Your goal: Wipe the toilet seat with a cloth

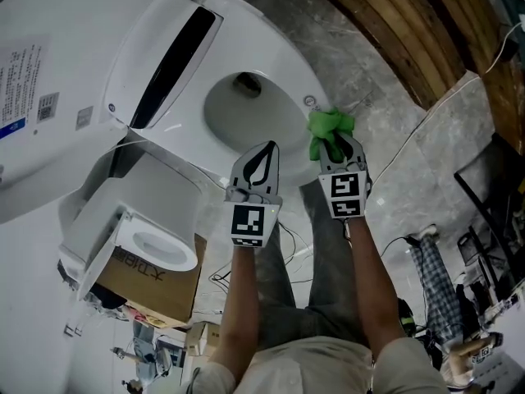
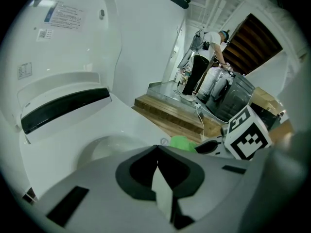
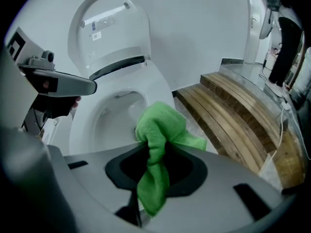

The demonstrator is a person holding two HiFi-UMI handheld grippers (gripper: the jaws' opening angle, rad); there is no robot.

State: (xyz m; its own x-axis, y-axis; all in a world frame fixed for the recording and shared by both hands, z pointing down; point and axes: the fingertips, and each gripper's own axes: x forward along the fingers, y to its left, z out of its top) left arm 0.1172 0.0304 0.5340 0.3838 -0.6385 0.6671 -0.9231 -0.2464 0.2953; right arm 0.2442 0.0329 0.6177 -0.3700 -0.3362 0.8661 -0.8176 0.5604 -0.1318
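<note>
Two claws hang over the toilet seat (image 1: 289, 71). The right claw (image 1: 335, 144) pinches a bright green cloth (image 1: 330, 125) at its bunched middle, while the left claw (image 1: 263, 156) is closed on nothing. Soft, light and floppy, the cloth seems to touch the seat's front rim, and the bunch gives the surest hold.

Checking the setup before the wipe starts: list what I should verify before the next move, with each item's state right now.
1. Green cloth gripped by the right gripper: ok, jaws shut on it, a bunch sticking out ahead.
2. Left gripper empty: ok, jaws together with nothing between them.
3. Toilet lid raised out of the way: ok.
4. Toilet seat exposed, nothing lying on it: ok.
5. Cloth in contact with the seat: cannot tell; it sits at the seat's right edge in the head view.
</note>
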